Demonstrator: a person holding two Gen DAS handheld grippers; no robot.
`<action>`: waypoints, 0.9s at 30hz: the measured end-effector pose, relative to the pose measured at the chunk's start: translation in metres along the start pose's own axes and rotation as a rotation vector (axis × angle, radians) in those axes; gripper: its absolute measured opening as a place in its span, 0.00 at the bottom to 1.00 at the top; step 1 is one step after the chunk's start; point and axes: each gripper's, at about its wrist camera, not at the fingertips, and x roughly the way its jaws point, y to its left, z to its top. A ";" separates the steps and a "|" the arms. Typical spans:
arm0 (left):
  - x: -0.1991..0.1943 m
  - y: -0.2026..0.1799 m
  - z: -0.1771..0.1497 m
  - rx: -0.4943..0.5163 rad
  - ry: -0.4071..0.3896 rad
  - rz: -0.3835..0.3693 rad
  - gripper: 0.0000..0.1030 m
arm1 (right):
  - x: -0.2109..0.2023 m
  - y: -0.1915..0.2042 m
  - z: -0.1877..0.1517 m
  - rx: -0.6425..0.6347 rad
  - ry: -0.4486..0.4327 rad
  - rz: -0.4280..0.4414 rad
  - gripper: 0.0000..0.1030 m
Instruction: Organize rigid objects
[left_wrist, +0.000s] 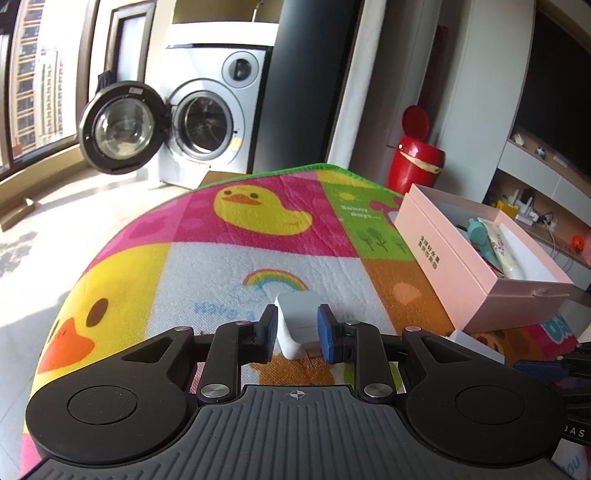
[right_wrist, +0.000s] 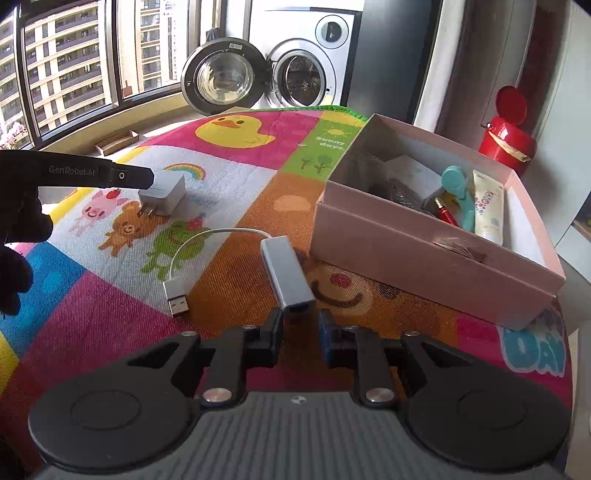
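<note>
A white charger plug (left_wrist: 295, 317) rests on the colourful cartoon mat (left_wrist: 229, 266), and my left gripper (left_wrist: 297, 328) is shut on its sides. The right wrist view shows the same charger (right_wrist: 164, 192) at the left, with one left-gripper finger (right_wrist: 129, 175) against it and a black-gloved hand (right_wrist: 18, 236) behind. A grey USB adapter (right_wrist: 284, 266) lies mid-mat, its white cable curling to a USB plug (right_wrist: 177, 299). My right gripper (right_wrist: 299, 317) is shut on the adapter's near end. The open pink box (right_wrist: 424, 258) stands at the right.
The pink box (left_wrist: 454, 266) holds a teal item (right_wrist: 458, 192), a cream tube (right_wrist: 487, 206), a red item and a small white box. Beyond the mat's far edge are a washing machine (right_wrist: 303, 74) with its door open and a red bin (right_wrist: 506, 129).
</note>
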 end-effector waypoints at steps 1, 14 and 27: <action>0.003 -0.004 0.000 0.010 0.006 0.016 0.25 | -0.002 -0.009 -0.004 0.016 0.002 -0.004 0.20; 0.032 -0.032 0.014 0.070 0.047 0.031 0.28 | -0.007 -0.043 -0.033 0.173 -0.029 0.053 0.93; 0.031 -0.036 0.012 0.113 0.070 -0.029 0.35 | 0.023 -0.028 0.002 0.137 -0.060 -0.077 0.93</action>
